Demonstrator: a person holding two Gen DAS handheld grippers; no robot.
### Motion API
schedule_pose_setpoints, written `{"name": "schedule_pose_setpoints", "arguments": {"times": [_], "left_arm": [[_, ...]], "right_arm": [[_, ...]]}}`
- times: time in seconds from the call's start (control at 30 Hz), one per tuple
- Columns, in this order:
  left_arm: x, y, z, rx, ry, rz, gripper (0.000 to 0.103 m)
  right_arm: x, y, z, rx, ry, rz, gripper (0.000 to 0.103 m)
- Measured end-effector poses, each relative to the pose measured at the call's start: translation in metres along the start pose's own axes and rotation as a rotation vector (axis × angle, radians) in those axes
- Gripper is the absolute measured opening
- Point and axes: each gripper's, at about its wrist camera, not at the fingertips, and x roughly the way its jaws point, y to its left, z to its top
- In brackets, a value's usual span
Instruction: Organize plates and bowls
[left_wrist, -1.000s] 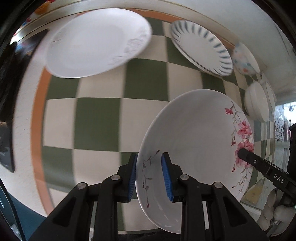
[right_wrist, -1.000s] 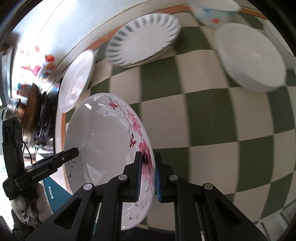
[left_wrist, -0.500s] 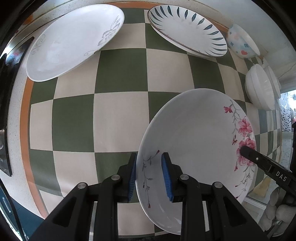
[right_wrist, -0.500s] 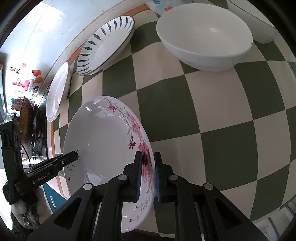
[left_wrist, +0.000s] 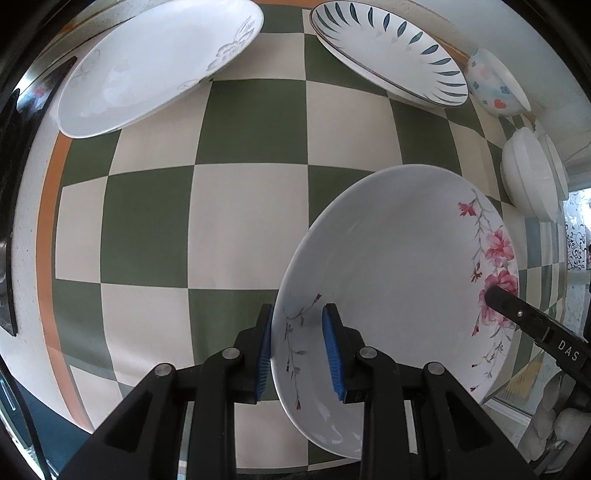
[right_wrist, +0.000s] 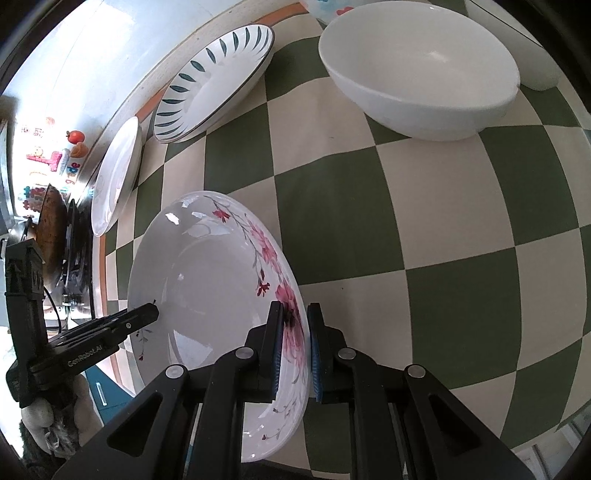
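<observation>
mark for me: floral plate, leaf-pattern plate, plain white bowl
floral plate (left_wrist: 399, 258): left wrist view, on its bare white centre.
leaf-pattern plate (right_wrist: 218, 79): right wrist view, on its white centre inside the leaf ring.
plain white bowl (right_wrist: 413, 55): right wrist view, on its inner wall.

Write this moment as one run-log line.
left claw: shut on floral plate | right claw: shut on opposite rim | plate: above checkered cloth

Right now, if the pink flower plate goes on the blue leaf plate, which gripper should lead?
Probably left. Both grippers clamp the pink flower plate by opposite rims. The blue leaf plate lies almost straight ahead of the left gripper, but far left of the right gripper.
</observation>
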Motion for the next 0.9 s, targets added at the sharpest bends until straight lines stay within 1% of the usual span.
{"name": "schedule_pose_setpoints", "arguments": {"times": [0.1, 0.17, 0.23, 0.27, 0.33, 0.4, 0.43, 0.5, 0.57, 0.6, 0.63, 0.67, 0.7, 0.77, 0.9], "left_arm": [[-0.004, 0.004, 0.001, -0.014, 0.003, -0.018, 0.024], [-0.016, 0.011, 0.002, -0.031, -0.015, -0.014, 0.024], [-0.041, 0.022, 0.003, -0.051, -0.064, -0.011, 0.024], [-0.051, 0.027, 0.003, -0.059, -0.084, -0.006, 0.024], [-0.081, 0.046, 0.010, -0.094, -0.140, -0.009, 0.025], [-0.101, 0.064, 0.020, -0.131, -0.182, -0.010, 0.027], [-0.108, 0.074, 0.026, -0.147, -0.201, -0.014, 0.032], [-0.115, 0.099, 0.043, -0.181, -0.236, -0.015, 0.033], [-0.112, 0.126, 0.064, -0.215, -0.228, -0.019, 0.033], [-0.106, 0.144, 0.076, -0.251, -0.210, -0.028, 0.033], [-0.100, 0.160, 0.087, -0.282, -0.200, -0.046, 0.033], [-0.095, 0.171, 0.095, -0.306, -0.192, -0.056, 0.033], [-0.088, 0.186, 0.107, -0.335, -0.182, -0.055, 0.033], [-0.076, 0.208, 0.126, -0.360, -0.169, -0.050, 0.033], [-0.055, 0.228, 0.154, -0.341, -0.146, -0.022, 0.033]], "right_arm": [[0.003, 0.000, 0.001, 0.000, 0.023, 0.000, 0.016], [0.006, -0.004, 0.002, 0.018, 0.056, 0.004, 0.017], [0.001, -0.009, 0.003, 0.049, 0.068, 0.002, 0.017], [-0.010, -0.013, 0.003, 0.082, 0.056, 0.004, 0.017], [-0.031, -0.011, 0.003, 0.111, 0.024, -0.026, 0.017], [-0.050, 0.008, 0.006, 0.086, -0.004, -0.019, 0.017], [-0.056, 0.020, 0.009, 0.069, -0.008, -0.005, 0.018], [-0.060, 0.057, 0.023, 0.023, -0.003, 0.047, 0.027], [-0.054, 0.094, 0.042, -0.012, 0.002, 0.123, 0.047], [-0.045, 0.114, 0.056, -0.023, 0.002, 0.156, 0.050], [-0.035, 0.130, 0.067, -0.031, -0.002, 0.163, 0.051], [-0.018, 0.153, 0.083, -0.053, -0.004, 0.142, 0.051], [-0.006, 0.167, 0.094, -0.066, 0.002, 0.130, 0.051], [0.024, 0.196, 0.121, -0.080, 0.011, 0.120, 0.051], [0.066, 0.230, 0.161, -0.112, 0.027, 0.048, 0.050]]}}
